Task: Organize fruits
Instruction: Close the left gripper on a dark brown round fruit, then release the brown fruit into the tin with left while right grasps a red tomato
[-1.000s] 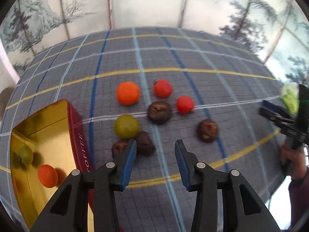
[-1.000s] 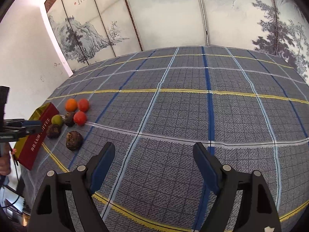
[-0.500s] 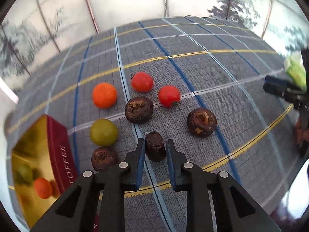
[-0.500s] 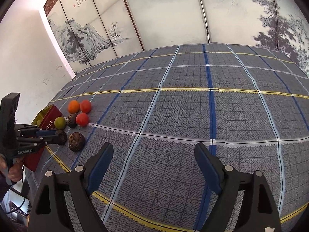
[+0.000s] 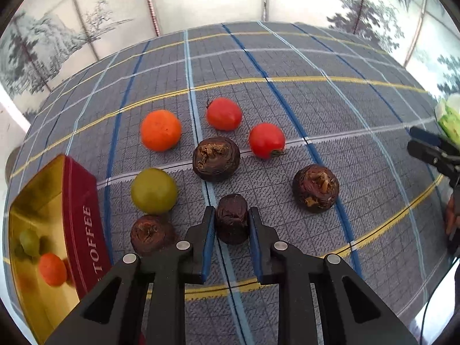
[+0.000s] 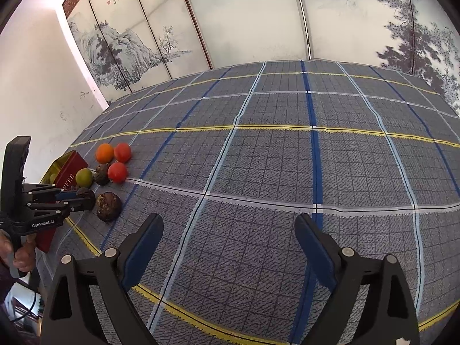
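Note:
My left gripper (image 5: 231, 215) is shut on a dark brown wrinkled fruit (image 5: 231, 218), held just above the checked cloth; it also shows in the right wrist view (image 6: 86, 197). Around it lie three more brown fruits (image 5: 216, 158), a green fruit (image 5: 153, 190), an orange (image 5: 161, 130) and two red tomatoes (image 5: 266, 140). A red and gold toffee tin (image 5: 83, 215) at the left holds a green fruit (image 5: 28, 242) and an orange one (image 5: 52, 268). My right gripper (image 6: 230, 247) is open and empty, far to the right of the fruits.
The checked grey tablecloth (image 6: 273, 158) covers the whole table. A painted folding screen (image 6: 230, 23) stands behind it. The person's hand (image 6: 20, 254) holds the left gripper at the table's left edge.
My left gripper moved forward from open, closed on the dark brown fruit and lifted it slightly. The right gripper stayed open and barely moved.

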Tool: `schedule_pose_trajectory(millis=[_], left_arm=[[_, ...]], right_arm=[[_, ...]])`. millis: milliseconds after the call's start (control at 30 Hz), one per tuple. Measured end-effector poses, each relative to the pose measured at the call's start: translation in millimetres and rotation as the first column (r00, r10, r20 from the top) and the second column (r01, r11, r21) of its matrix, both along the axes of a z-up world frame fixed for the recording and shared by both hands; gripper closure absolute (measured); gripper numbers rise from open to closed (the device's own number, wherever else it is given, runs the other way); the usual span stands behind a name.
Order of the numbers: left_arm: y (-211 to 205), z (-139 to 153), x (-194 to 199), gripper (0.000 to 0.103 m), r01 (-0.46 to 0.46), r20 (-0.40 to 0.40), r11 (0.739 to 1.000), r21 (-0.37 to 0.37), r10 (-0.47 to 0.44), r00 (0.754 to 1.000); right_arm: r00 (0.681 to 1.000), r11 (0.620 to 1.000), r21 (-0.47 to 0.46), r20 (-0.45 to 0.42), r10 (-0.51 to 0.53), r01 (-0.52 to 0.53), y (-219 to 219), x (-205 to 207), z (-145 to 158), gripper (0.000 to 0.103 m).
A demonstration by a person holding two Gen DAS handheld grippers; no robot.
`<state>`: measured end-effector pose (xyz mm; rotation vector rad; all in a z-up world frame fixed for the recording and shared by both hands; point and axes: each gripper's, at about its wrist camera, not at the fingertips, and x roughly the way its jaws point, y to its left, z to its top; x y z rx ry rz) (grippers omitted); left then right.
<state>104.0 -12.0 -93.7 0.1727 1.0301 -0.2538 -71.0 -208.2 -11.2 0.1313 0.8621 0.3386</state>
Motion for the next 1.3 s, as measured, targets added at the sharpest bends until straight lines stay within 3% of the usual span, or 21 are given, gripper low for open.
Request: schedule_pose_trajectory(millis=[167, 300, 367, 467, 633, 767, 933, 1033, 1133, 1233, 1300], left_arm=[[14, 31, -32, 0.08, -0.061, 0.057, 0.994, -0.094, 0.067, 0.996], [34, 53, -62, 0.08, -0.101, 0.049, 0.98, -0.171, 0.111, 0.993], [44, 62, -77, 0.08, -0.117, 0.052, 0.974, -0.193, 0.129, 0.99], [63, 72, -93, 0.08, -0.153, 0.049, 0.965, -0.212, 0.167, 0.985], [91, 83, -115, 0.08, -0.213, 0.058, 0.952, -0.22, 0.231, 0.971], [113, 87, -134, 0.08, -0.256, 0.079, 0.946, -0.201, 0.276, 0.958], [132, 85, -144, 0.08, -0.287, 0.079, 0.938, -0.194, 0.306, 0.949], [139, 84, -147, 0.08, -0.302, 0.078, 0.933, -0.195, 0.322, 0.944], [146, 84, -149, 0.08, -0.318, 0.082, 0.927, -0.199, 0.339, 0.937], [155, 82, -149, 0.08, -0.34, 0.099, 0.921, -0.188, 0.363, 0.927], [162, 79, -147, 0.08, -0.357, 0.107, 0.917, -0.178, 0.379, 0.919]], right_arm=[[1.0, 1.0, -0.015, -0.012, 0.0, 0.0, 2, 1, -2, 0.012], [1.0, 0.999, -0.035, 0.003, 0.025, -0.025, 13, -1, 1, 0.015], [0.996, 0.995, 0.014, 0.005, 0.094, -0.094, 31, 0, 9, 0.019], [0.974, 0.974, 0.012, 0.044, 0.223, -0.224, 77, 6, 28, 0.02], [0.916, 0.91, -0.116, -0.003, 0.401, -0.399, 156, 30, 22, 0.035], [0.906, 0.893, -0.157, -0.039, 0.422, -0.422, 178, 45, 7, 0.041], [0.909, 0.89, -0.183, -0.06, 0.413, -0.417, 189, 64, -3, 0.041], [0.903, 0.881, -0.196, -0.076, 0.423, -0.43, 196, 71, -9, 0.049], [0.894, 0.875, -0.186, -0.075, 0.441, -0.447, 200, 71, -7, 0.073], [0.903, 0.883, -0.195, -0.049, 0.426, -0.427, 193, 64, -3, 0.075], [0.922, 0.909, -0.157, -0.028, 0.386, -0.385, 176, 57, -1, 0.075]])
